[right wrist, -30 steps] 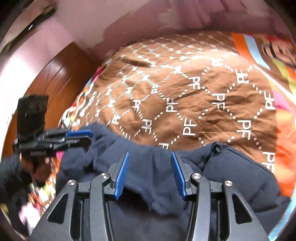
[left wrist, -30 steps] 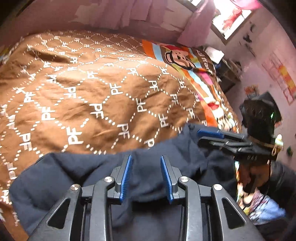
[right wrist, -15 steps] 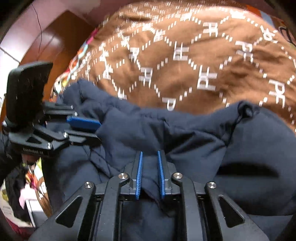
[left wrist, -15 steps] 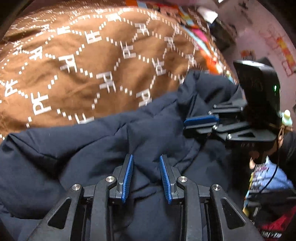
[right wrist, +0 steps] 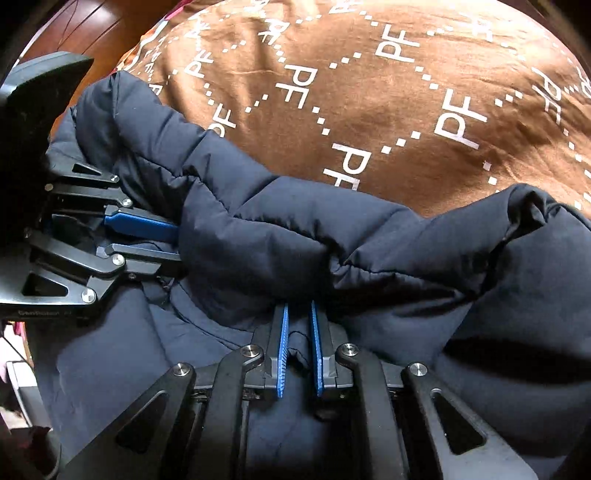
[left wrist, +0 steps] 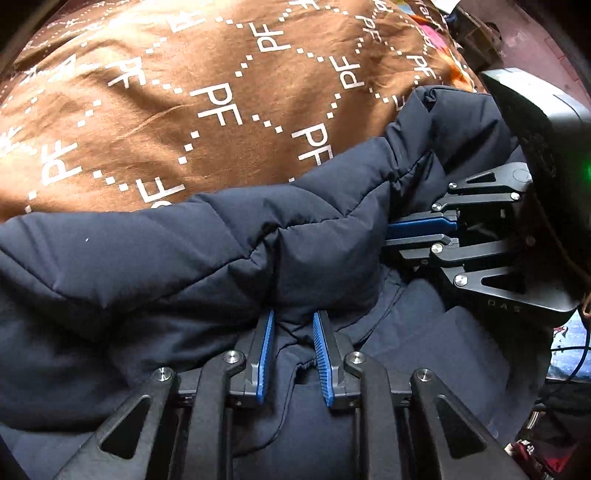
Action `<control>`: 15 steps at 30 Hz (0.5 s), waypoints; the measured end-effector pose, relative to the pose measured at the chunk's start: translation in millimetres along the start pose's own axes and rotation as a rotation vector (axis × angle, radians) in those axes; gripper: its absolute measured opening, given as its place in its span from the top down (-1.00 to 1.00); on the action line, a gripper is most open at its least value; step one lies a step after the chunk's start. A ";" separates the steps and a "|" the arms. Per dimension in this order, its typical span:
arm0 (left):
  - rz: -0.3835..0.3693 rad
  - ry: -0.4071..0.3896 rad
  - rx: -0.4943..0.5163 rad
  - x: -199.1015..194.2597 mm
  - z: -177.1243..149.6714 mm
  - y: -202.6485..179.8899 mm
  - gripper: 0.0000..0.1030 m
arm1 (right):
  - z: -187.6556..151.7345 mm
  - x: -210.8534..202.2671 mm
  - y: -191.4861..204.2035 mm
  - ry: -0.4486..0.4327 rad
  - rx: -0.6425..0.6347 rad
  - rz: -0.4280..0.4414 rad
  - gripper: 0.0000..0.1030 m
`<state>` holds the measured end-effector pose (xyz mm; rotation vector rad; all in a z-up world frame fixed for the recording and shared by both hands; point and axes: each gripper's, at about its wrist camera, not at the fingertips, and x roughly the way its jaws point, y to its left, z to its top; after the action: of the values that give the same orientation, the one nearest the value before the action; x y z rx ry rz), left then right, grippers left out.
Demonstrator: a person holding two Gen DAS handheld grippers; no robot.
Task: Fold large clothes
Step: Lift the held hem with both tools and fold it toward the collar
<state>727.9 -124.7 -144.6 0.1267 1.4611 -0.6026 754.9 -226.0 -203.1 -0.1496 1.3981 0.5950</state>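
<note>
A navy padded jacket (left wrist: pixel 221 251) (right wrist: pixel 369 240) lies bunched along the near edge of a bed. Pointing steeply down, my left gripper (left wrist: pixel 293 314) has a fold of the jacket's edge between its blue pads; its jaws are closing and the fabric fills the gap. In the right wrist view the left gripper (right wrist: pixel 179 245) bites into the jacket at the left. My right gripper (right wrist: pixel 298 305) is shut on another fold of the same edge, its pads nearly together. From the left wrist view the right gripper (left wrist: pixel 387 238) enters from the right, its tips buried in the jacket.
The bed wears a brown cover (left wrist: pixel 184 110) (right wrist: pixel 369 92) printed with white "PF" diamonds, stretching away beyond the jacket. A wooden panel (right wrist: pixel 74 22) stands at the bed's left. Cables and coloured clutter (left wrist: pixel 565 343) lie off the bed's right side.
Both grippers have dropped and tilted down onto the jacket. The right jaws went from wide apart to shut on a fold. The left jaws narrowed around the fabric.
</note>
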 end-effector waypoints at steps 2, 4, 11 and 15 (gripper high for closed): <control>-0.009 -0.005 -0.016 -6.4 -2.3 0.9 0.63 | -4.7 -7.1 -0.7 -0.027 0.005 0.016 0.81; 0.003 0.000 -0.020 -16.2 -11.9 5.4 0.75 | -12.9 -16.2 -2.3 -0.035 0.006 0.025 0.81; 0.024 0.008 -0.103 -15.2 -29.4 20.1 0.87 | -25.3 -17.9 -23.9 -0.034 0.093 0.063 0.94; 0.047 -0.036 -0.140 -5.9 -33.9 21.1 0.87 | -26.4 -5.7 -26.2 -0.059 0.118 0.025 0.98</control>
<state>707.3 -90.2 -149.2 0.0395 1.4563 -0.4606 743.8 -261.5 -209.0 -0.0201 1.3756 0.5315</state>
